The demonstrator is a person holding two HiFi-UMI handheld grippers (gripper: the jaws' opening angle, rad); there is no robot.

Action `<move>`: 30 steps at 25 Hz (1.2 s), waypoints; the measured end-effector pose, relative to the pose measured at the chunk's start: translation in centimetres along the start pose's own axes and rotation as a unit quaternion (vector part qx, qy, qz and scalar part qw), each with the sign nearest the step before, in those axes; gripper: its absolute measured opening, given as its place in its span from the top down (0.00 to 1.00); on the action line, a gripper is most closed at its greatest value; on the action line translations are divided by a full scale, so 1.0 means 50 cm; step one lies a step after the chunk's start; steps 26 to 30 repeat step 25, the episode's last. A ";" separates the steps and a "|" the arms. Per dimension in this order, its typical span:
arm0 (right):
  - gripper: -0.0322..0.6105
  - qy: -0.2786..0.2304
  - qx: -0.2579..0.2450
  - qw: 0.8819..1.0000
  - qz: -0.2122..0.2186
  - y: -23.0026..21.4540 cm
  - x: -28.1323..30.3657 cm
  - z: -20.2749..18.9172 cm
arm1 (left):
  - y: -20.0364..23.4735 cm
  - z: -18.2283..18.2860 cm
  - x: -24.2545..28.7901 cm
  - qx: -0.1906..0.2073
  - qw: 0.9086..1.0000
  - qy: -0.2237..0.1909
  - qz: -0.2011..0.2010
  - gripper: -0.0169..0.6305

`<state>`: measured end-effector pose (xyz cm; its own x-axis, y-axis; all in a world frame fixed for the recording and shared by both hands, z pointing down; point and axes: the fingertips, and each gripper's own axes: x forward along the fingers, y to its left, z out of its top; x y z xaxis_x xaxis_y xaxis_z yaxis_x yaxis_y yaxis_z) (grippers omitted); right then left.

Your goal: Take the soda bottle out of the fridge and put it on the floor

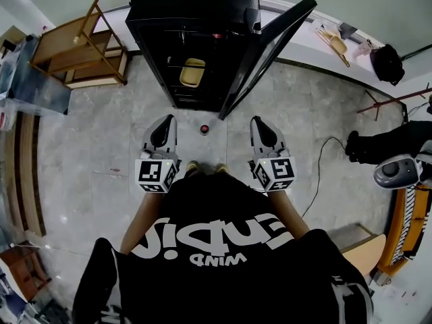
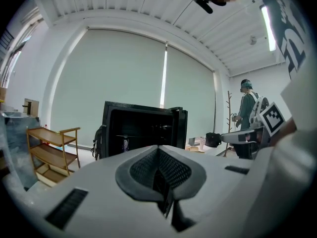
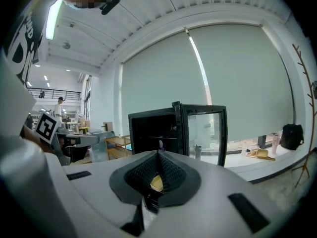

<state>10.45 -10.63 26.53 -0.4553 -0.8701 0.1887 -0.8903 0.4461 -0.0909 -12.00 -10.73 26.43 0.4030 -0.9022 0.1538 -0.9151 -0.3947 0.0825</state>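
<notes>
Grey stone-tile floor [image 1: 101,160] carries everything. Black fridge [image 1: 196,19], door open, stands ahead of both claws. Soda bottle [image 1: 204,129], red cap up, stands on tile between left claw [image 1: 166,121] and right claw [image 1: 259,121] — near fridge foot. Wooden shelf rack [image 1: 81,49] — well left of left claw. Black cable [image 1: 322,160] trails on tile right of right claw.

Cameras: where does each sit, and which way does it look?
Head view: on the person's head, looking steeply down at floor and open fridge; shirt, left claw, right claw show.
Left gripper view: on left claw, looking along shut jaws at the fridge; shirt, right claw at right.
Right gripper view: on right claw, facing the fridge; left claw at left.
Shared: both gripper views see the fridge.
</notes>
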 end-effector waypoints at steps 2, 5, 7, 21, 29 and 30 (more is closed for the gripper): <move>0.91 -0.001 0.003 1.000 -0.002 -0.004 -0.001 -0.001 | -0.001 -0.003 0.003 0.001 1.000 0.003 -0.001 0.96; 0.91 -0.003 0.006 1.000 -0.006 -0.009 -0.001 0.000 | 0.000 -0.005 0.007 0.001 1.000 0.004 -0.002 0.96; 0.91 -0.002 0.007 1.000 -0.009 -0.014 -0.002 -0.003 | 0.002 -0.008 0.007 0.002 1.000 0.008 -0.003 0.96; 0.91 0.003 0.017 1.000 -0.014 -0.017 -0.006 -0.018 | -0.008 -0.019 0.008 0.001 1.000 0.018 -0.004 0.96; 0.91 0.007 0.019 1.000 -0.013 -0.018 -0.007 -0.022 | -0.009 -0.021 0.008 0.000 1.000 0.019 -0.003 0.96; 0.91 0.007 0.019 1.000 -0.013 -0.018 -0.007 -0.022 | -0.009 -0.021 0.008 0.000 1.000 0.019 -0.003 0.96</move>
